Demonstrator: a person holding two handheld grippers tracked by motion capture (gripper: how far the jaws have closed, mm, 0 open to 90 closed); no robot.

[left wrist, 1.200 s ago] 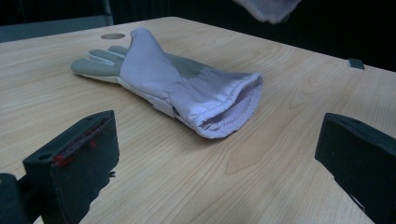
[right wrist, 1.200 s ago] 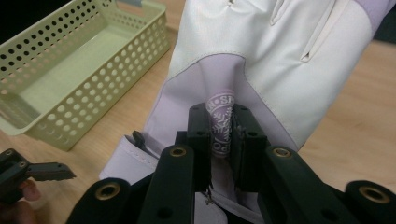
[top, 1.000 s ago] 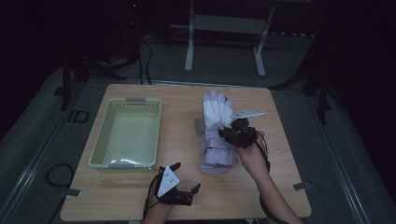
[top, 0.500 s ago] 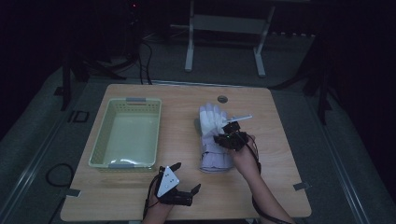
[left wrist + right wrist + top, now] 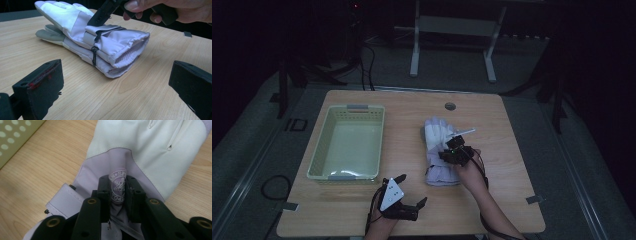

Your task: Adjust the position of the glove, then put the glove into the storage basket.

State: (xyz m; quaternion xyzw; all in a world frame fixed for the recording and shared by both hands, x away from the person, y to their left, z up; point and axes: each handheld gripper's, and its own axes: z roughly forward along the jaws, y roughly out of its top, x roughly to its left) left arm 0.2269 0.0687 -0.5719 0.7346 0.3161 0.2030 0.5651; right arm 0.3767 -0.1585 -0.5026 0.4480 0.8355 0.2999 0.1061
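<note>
gloves [image 5: 439, 155]: stacked pair on table, right of basket [image 5: 347, 147] | right gripper [image 5: 119, 191]: jaws pinching top glove's fabric fold, just eased slightly | left gripper [image 5: 404, 197]: jaws apart, idle | risk: we fear the thin pinch slips, or lifts one glove alone

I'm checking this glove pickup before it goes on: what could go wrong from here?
The right tongs pinch only a fold of fabric at the badge on the top glove, so it may slip free when lifted. The gloves lie stacked and seem joined by a black clip; the lower one could drag along or swing. The left tongs stand open, away from the gloves, giving no support.
</note>
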